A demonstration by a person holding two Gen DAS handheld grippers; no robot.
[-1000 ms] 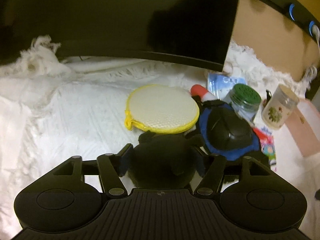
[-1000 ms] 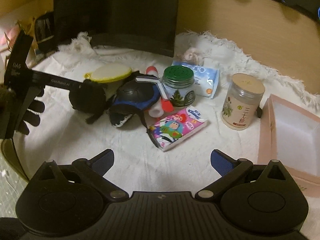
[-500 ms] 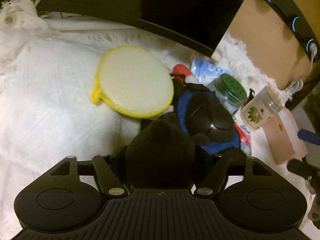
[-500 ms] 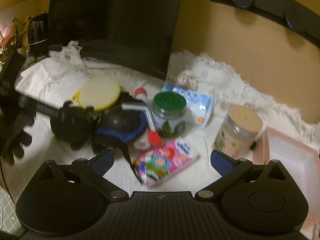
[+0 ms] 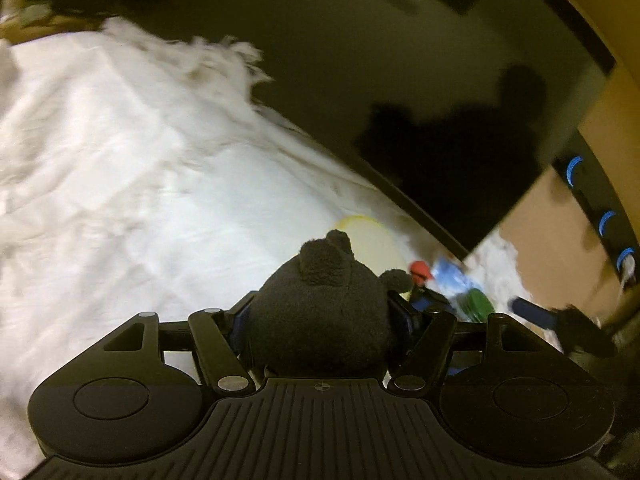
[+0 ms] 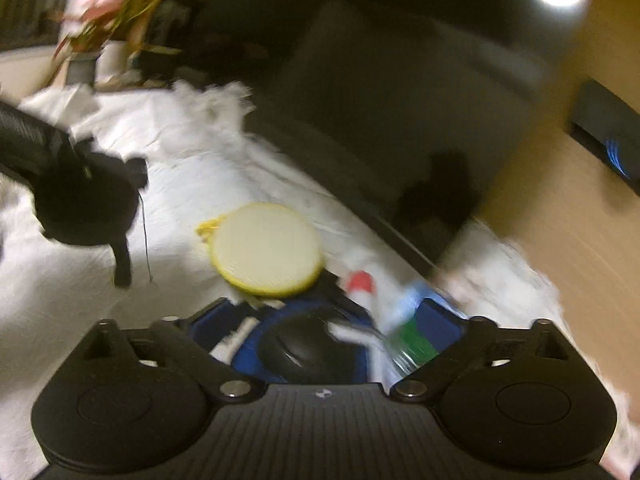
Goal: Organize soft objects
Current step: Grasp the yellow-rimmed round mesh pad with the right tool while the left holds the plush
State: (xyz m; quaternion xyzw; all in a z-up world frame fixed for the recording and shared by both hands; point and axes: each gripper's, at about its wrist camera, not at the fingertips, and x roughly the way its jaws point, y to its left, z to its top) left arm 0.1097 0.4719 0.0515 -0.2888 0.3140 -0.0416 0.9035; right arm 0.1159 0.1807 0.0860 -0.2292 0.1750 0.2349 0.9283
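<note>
- Your left gripper [image 5: 320, 316] is clamped on the black plush toy [image 5: 320, 308]; its dark body fills the gap between the blue pads, with the ears poking forward past the fingers.
- From the right wrist view, that toy [image 6: 86, 204] hangs clear above the white cloth [image 6: 80, 300], off to the left, a thin thread dangling under it.
- Your right gripper [image 6: 326, 320] has its jaws wide apart, though they have just been closing a little; nothing is pressed between the pads.
- Directly below and between its fingers lies the black-and-blue padded item [image 6: 308, 350], with the green-lidded jar [image 6: 414, 340] just beside the right finger.
- The round yellow-rimmed pad [image 6: 266, 248] lies flat on the cloth just beyond that pile, near but apart from the held toy.
- A red-capped tube [image 6: 360, 282] and a blue packet [image 6: 408, 300] crowd the same cluster; motion blur hides their details.
- A large dark screen [image 5: 400, 100] stands at the back edge of the cloth.
</note>
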